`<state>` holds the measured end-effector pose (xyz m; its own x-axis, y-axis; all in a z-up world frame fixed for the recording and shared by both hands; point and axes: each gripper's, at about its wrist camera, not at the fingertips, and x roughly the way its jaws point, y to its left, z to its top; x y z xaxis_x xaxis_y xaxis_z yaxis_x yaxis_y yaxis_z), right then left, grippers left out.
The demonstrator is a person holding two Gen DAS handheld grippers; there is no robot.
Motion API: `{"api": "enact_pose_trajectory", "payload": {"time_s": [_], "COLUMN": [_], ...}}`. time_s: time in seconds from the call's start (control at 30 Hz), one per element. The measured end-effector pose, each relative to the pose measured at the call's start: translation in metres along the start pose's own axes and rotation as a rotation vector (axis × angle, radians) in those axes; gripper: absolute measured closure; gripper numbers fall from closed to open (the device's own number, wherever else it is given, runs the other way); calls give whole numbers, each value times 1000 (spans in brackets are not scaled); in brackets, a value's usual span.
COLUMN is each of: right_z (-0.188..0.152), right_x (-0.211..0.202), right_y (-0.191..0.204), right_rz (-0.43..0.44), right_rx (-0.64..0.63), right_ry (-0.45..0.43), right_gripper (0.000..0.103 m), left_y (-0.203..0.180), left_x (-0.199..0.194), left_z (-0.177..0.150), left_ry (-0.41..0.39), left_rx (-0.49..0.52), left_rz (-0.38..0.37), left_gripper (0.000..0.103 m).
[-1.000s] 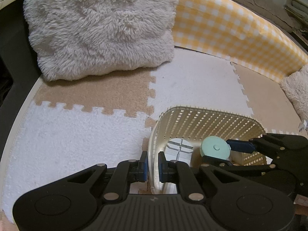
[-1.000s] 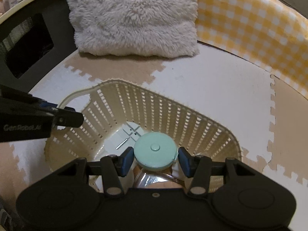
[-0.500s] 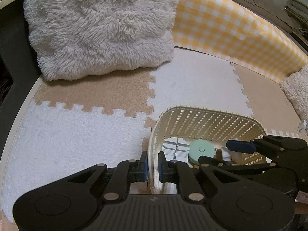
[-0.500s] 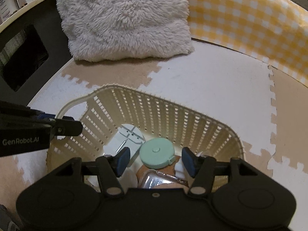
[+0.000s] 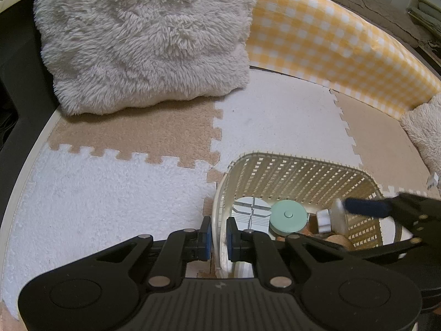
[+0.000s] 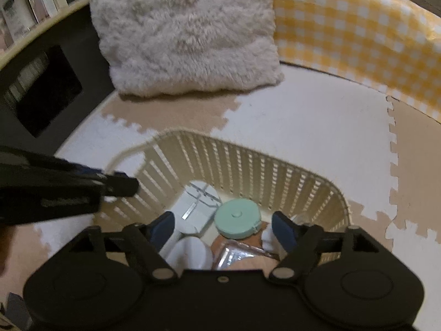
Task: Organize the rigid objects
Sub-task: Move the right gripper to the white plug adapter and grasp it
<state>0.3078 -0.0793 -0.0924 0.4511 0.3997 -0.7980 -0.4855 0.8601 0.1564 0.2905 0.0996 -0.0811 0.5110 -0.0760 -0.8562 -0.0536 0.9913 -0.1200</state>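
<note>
A cream slatted basket (image 5: 297, 171) (image 6: 248, 162) stands on the foam mat. My left gripper (image 5: 219, 238) is shut on the basket's left rim; it shows at the left of the right wrist view (image 6: 118, 186). A mint green round tape measure (image 5: 288, 217) (image 6: 237, 218) lies inside the basket beside a white square box (image 5: 250, 214) (image 6: 197, 207), a white-capped bottle (image 5: 330, 216) and a clear plastic packet (image 6: 234, 255). My right gripper (image 6: 223, 227) is open and empty above the basket; its blue-tipped finger (image 5: 366, 207) shows at the right of the left wrist view.
A fluffy grey-white cushion (image 5: 143, 35) (image 6: 184, 33) leans at the back. A yellow checked bolster (image 5: 330, 44) (image 6: 358, 35) runs along the back right. A second fluffy cushion (image 5: 424, 129) lies at the right. Beige and white puzzle mat tiles (image 5: 275, 115) cover the floor.
My right gripper let go of the mint tape measure into the basket, opened wide and pulled back and up. My left gripper kept its hold on the rim.
</note>
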Motion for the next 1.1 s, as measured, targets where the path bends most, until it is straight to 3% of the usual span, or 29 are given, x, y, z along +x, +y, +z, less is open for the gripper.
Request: {"api": "enact_pose_trajectory", "payload": {"time_s": [0.4,0.6,0.77,1.1], "right_z": [1,-2,-14,-58], "right_x": [-72,-111,-131,-138], "right_y": [-26,-57,-102,-225], "right_rz": [-16,-69,-186,-508], "right_rx": [8,25,88,317], "right_ry": [-129,-225,-301,-350], "right_gripper": [5,1,0,0], "left_y": [0,0,1,-1], "left_x": [1,1,0,0], "left_z": [0,0,0,0], "left_ry": [1,1,0,0], "left_rx": [-1,0,4,14], "left_rz": [0,1,4,13], "left_gripper": [93,93,93,93]}}
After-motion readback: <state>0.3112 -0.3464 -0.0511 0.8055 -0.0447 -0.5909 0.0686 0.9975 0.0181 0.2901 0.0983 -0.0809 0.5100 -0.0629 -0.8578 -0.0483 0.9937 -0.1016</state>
